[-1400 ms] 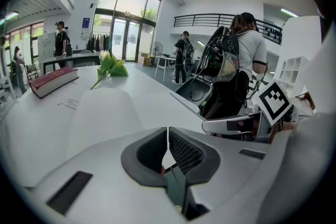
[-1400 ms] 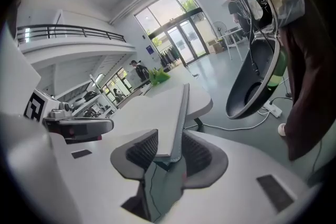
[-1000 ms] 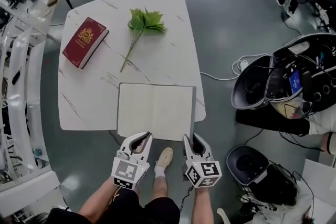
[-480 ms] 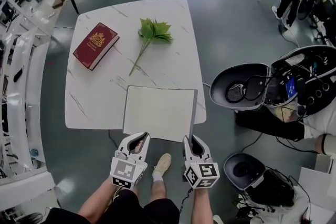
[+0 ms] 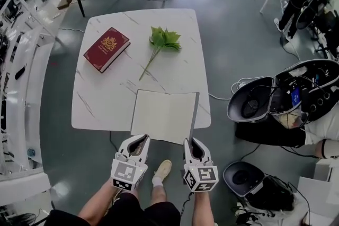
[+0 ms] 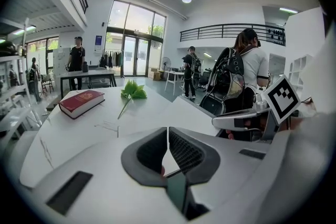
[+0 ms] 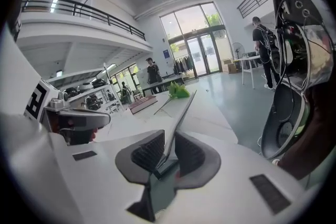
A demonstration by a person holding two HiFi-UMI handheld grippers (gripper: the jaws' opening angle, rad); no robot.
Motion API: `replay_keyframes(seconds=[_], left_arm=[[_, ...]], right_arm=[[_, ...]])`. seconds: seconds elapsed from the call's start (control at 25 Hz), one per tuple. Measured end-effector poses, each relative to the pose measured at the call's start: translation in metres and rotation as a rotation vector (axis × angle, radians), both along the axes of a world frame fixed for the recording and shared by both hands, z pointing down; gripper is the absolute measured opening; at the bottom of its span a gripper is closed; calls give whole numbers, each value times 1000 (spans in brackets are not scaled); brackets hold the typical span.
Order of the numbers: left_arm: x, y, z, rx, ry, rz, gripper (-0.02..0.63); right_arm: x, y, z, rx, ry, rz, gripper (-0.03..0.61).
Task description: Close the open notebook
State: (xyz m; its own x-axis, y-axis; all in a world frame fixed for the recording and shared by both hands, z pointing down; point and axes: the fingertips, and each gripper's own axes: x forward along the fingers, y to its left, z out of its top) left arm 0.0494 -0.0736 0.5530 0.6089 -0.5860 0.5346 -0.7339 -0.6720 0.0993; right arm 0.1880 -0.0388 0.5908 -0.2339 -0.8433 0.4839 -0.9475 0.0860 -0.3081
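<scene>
The notebook lies open at the near edge of the table, its near end hanging a little over that edge toward the person; its long axis, and as far as can be judged its spine, runs straight away from the person, so the two halves sit left and right of it. The right gripper is at the notebook's near right corner; in the right gripper view its jaws are closed on the thin right-hand cover, which runs edge-on up between them and looks tilted up off the table rather than flat. The left gripper hovers just beside the near left corner; in its own view the jaws are pressed together with nothing to be seen between them, and whether the tips touch the page cannot be told. Closing looks barely begun: the right side holds the cover, and the swing would have to go across, right to left over the spine, not toward or away from the person; the left gripper is placed to steady the flat half if it slides. Farther back on the table, well apart from all this, lie a red book and a leafy sprig.
</scene>
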Motion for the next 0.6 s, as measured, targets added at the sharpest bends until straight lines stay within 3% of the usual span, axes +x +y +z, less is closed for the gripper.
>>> replay_keyframes(seconds=[0.6], left_arm=[[-64,-1,-27,33,27,-49,31]], right_arm=[[-56,-11,-34,33,84,-23,55]])
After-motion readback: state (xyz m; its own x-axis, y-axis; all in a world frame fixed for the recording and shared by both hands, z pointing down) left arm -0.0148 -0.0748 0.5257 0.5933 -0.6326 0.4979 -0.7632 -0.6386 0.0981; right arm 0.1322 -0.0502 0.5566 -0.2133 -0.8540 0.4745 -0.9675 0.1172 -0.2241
